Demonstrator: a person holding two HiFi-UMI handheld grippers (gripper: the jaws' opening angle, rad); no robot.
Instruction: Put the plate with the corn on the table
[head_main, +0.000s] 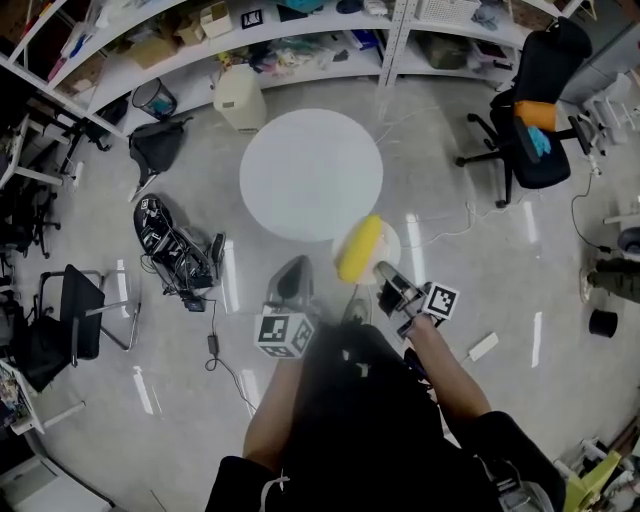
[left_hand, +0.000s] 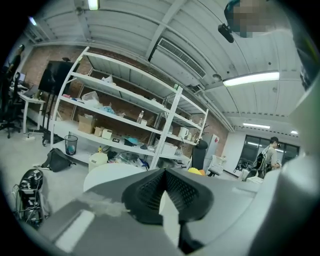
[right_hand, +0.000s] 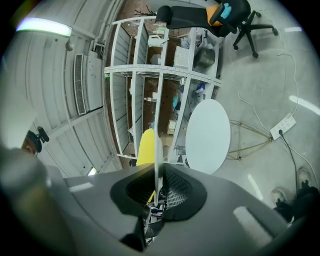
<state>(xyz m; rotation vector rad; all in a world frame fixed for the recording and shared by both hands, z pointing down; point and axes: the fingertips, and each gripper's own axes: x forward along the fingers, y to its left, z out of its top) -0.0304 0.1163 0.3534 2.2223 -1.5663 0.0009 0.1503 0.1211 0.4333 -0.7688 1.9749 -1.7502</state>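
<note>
Dark clothing on the person (head_main: 370, 430) fills the near edge of the head view, with both forearms reaching away from it over the grey floor (head_main: 150, 260). At the end of the right forearm, the right gripper (head_main: 383, 272) has its jaws nearly together, clamped on the near rim of a white plate (head_main: 390, 240). In the right gripper view the plate (right_hand: 157, 155) runs edge-on as a thin white line between the two pads. A yellow corn cob (head_main: 359, 249) lies on the plate, covering most of it from above. The plate is held in the air just off the near right edge of the round white table (head_main: 310, 175) and does not rest on it. To the left of the plate, the left gripper (head_main: 293, 275) points the same way, and its own view shows the jaws meeting at their tips with nothing gripped. Beyond the table, white shelving (head_main: 300, 40) crammed with boxes runs along the far side. A black office chair (head_main: 540, 110) stands at the far right, and a black bag (head_main: 160, 145) lies on the floor at the far left.
</note>
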